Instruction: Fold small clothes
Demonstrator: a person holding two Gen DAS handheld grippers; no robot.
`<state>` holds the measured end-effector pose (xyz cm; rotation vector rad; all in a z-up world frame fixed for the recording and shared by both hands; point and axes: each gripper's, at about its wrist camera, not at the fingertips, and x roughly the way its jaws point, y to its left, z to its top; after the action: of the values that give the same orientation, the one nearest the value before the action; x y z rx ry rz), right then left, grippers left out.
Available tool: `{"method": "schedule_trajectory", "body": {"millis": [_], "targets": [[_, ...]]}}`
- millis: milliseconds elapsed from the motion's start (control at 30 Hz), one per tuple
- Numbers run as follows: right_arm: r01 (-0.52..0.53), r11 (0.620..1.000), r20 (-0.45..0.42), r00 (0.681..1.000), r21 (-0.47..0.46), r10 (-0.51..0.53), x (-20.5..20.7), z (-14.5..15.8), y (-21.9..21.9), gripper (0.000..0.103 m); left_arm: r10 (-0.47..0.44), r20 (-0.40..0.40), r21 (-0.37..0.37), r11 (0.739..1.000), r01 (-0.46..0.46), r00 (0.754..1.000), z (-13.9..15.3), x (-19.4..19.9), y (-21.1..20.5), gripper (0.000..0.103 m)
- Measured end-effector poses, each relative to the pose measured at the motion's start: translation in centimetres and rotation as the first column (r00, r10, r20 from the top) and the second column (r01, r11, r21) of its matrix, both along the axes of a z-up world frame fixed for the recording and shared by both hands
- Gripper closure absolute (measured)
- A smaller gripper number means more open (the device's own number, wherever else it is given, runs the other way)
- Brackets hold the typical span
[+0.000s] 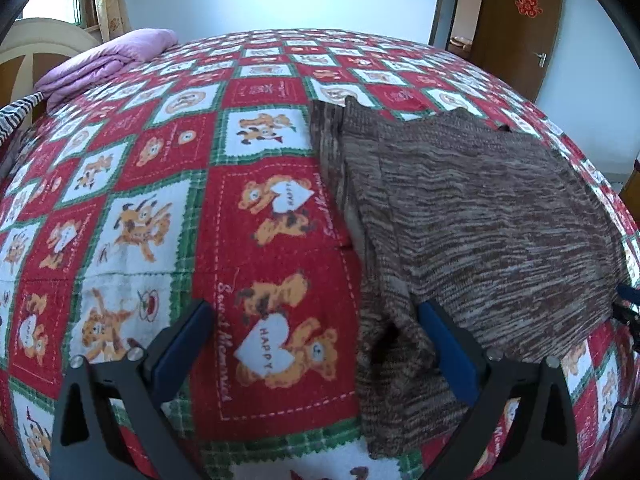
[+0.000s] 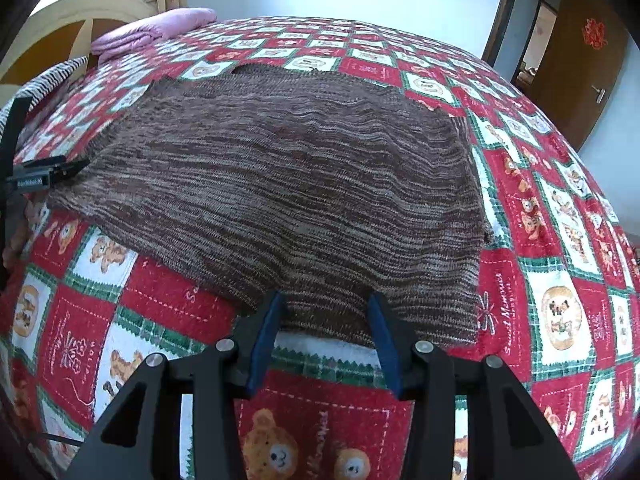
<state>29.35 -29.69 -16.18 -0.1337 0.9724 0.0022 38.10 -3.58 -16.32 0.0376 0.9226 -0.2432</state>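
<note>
Brown marled knit garment (image 2: 288, 184) lies spread on the red-and-white bear-print bed quilt (image 1: 132, 216). Left hand-held gripper (image 1: 316, 328) gapes wide beside its left sleeve; right hand-held gripper (image 2: 326, 312) straddles the near hem, unclamped. Fold barely begun, I'd say; next, pinch edges.

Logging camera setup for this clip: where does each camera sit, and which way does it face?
Left wrist: on the left gripper, low over the bedspread, facing the headboard; open fingers, brown knit sweater on its right.
Right wrist: on the right gripper, facing the sweater's hem, fingers open.
Shared: sweater, bedspread, purple quilt, door.
</note>
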Motion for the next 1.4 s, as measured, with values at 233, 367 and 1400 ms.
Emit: {"method": "schedule_trajectory", "body": {"millis": [233,367,1400], "targets": [[0.004,1.0,0.015,1.0,-0.026,-0.003,-1.1,0.6,0.2,0.056,0.036,0.007,-0.045,0.998,-0.035,0.999,1.0,0.2,1.2,0.0],[-0.045,0.998,0.074,0.996,-0.046,0.049,-1.5,2.6,2.3,0.056,0.086,0.032,-0.078,0.994,-0.083,0.996,1.8,1.4,2.9,0.0],[-0.428,0.855,0.159,0.86,-0.294,0.485,2.0,-0.6,27.8,0.056,-0.051,0.012,-0.251,0.967,0.052,0.999,0.8,11.9,0.5,0.013]]}}
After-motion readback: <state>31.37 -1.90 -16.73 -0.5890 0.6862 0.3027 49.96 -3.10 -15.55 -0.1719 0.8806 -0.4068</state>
